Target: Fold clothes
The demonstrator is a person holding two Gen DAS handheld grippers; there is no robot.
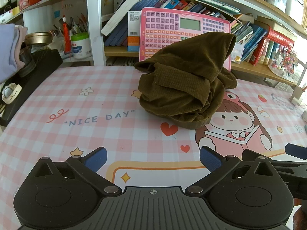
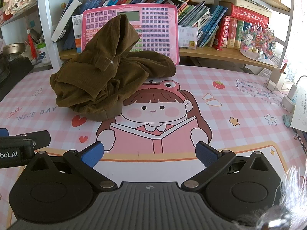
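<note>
The olive-brown garment [image 1: 187, 88] sat in a crumpled heap at the far middle of the worktop [image 1: 76, 134], its peak leaning on the pink learning pad [image 1: 163, 28]. Lifting it carelessly could topple that pad, and a pinch might catch several layers. The left tongs [image 1: 153, 159] and right tongs [image 2: 149, 154] gaped wide, empty, touching nothing.

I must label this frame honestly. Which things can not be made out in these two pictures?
- Brown garment: crumpled in both views, so its type and its edges are hidden in its own folds.
- Pink learning pad: the garment covers its lower left part in the right wrist view.
- Right gripper: only its edge shows in the left wrist view.
- Left gripper: likewise cut off in the right wrist view.
</note>
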